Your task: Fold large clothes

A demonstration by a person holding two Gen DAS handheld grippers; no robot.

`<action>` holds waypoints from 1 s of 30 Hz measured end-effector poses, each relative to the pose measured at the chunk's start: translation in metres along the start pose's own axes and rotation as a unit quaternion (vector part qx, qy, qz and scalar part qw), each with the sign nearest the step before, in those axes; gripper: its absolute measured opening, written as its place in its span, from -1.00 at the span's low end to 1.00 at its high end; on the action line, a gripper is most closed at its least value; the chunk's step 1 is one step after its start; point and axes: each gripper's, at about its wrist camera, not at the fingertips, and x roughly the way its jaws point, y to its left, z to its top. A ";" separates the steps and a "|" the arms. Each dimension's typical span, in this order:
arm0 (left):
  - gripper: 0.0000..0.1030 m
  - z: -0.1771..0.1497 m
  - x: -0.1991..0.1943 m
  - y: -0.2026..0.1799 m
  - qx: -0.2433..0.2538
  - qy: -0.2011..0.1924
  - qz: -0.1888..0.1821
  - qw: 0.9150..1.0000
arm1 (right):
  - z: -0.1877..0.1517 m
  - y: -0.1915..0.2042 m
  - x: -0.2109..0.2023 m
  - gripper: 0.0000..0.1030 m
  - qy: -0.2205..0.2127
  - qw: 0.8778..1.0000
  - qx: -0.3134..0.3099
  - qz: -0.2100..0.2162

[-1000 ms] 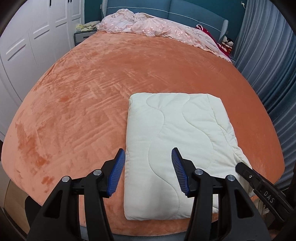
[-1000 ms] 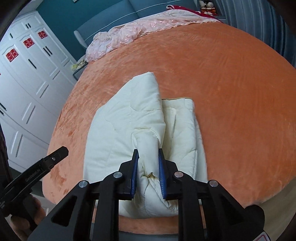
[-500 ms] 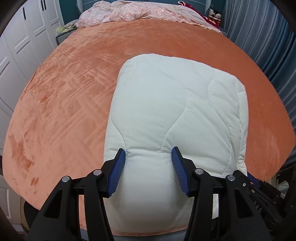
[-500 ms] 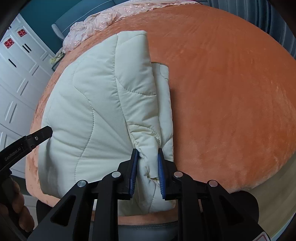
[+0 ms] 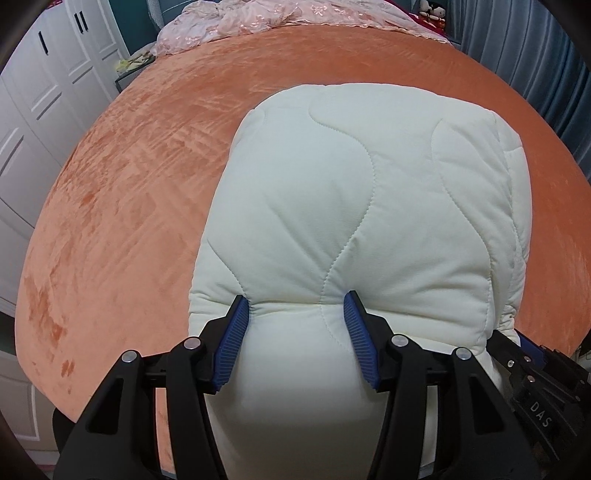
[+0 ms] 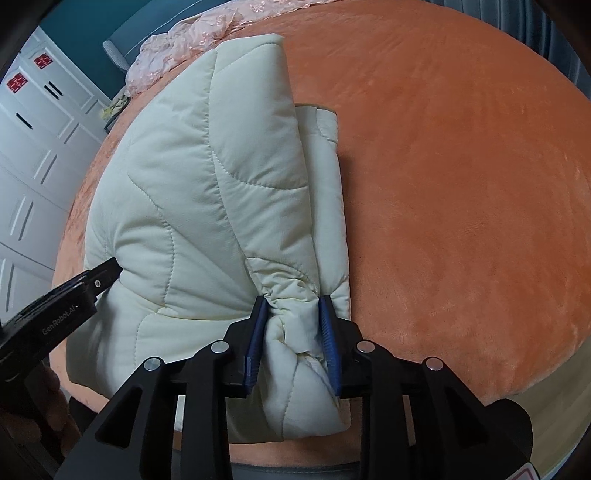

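Observation:
A folded cream quilted garment (image 5: pixel 354 206) lies on the orange bed cover (image 5: pixel 140 177), its near end lifted toward me. My left gripper (image 5: pixel 297 301) has its blue pads pressing into the garment's near left edge, with a thick roll of fabric between them. My right gripper (image 6: pixel 291 301) is shut on a bunched fold of the garment (image 6: pixel 207 192) at its near right corner. The right gripper also shows at the lower right of the left wrist view (image 5: pixel 532 354), and the left gripper at the left of the right wrist view (image 6: pixel 99 277).
A pink embroidered blanket (image 5: pixel 280 14) is heaped at the head of the bed. White wardrobe doors (image 5: pixel 40 85) stand to the left. Blue-grey curtains (image 5: pixel 546 48) hang to the right. The bed's near edge (image 6: pixel 517 387) is just under the grippers.
Both grippers moved forward and lifted the garment's near end. The left gripper, first open above the garment, now squeezes its near edge. The right stays clamped.

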 end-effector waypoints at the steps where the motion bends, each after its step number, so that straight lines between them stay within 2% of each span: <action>1: 0.00 0.002 0.000 0.003 -0.001 0.001 -0.001 1.000 | 0.002 -0.002 -0.005 -0.46 0.003 1.000 0.011 0.010; 4: 0.01 0.010 -0.006 0.009 -0.004 0.007 -0.010 1.000 | 0.008 -0.004 -0.027 -0.35 0.005 0.999 0.041 0.028; 9: 0.01 0.035 -0.027 0.035 -0.036 -0.009 -0.021 0.999 | 0.039 0.013 -0.083 -0.29 -0.066 0.996 0.044 0.037; 11: 0.01 0.051 -0.031 0.047 -0.047 -0.021 -0.017 0.999 | 0.063 0.022 -0.091 -0.14 -0.086 0.994 0.044 0.048; 12: 0.01 0.060 -0.032 0.052 -0.054 -0.023 -0.016 0.998 | 0.074 0.028 -0.090 -0.05 -0.092 0.994 0.044 0.044; 15: 0.01 0.086 -0.028 0.064 -0.066 -0.031 -0.010 0.997 | 0.106 0.044 -0.073 0.03 -0.094 0.994 0.046 0.026; 16: 0.01 0.094 -0.026 0.066 -0.068 -0.030 -0.007 0.997 | 0.115 0.048 -0.062 0.09 -0.086 0.995 0.050 0.023; 19: 0.01 0.112 -0.011 0.069 -0.078 -0.015 -0.010 0.997 | 0.128 0.057 -0.017 0.11 -0.046 0.997 0.061 -0.009; 20: 0.01 0.115 -0.006 0.069 -0.081 -0.010 -0.012 0.997 | 0.129 0.057 -0.001 0.09 -0.028 0.997 0.065 -0.014; 22: 0.01 0.119 0.002 0.066 -0.083 -0.002 -0.015 0.996 | 0.124 0.056 0.015 -0.61 -0.019 0.997 0.075 0.006; 25: 0.01 0.119 0.010 0.059 -0.076 0.002 -0.020 0.997 | 0.114 0.055 0.006 -0.83 -0.058 0.996 0.066 0.002; 28: 0.01 0.118 0.021 0.048 -0.066 0.008 -0.027 0.997 | 0.112 0.044 0.003 -0.85 -0.083 0.994 0.070 -0.028; 30: 0.01 0.117 0.029 0.039 -0.063 0.014 -0.032 0.997 | 0.111 0.039 0.016 -0.86 -0.075 0.994 0.060 -0.047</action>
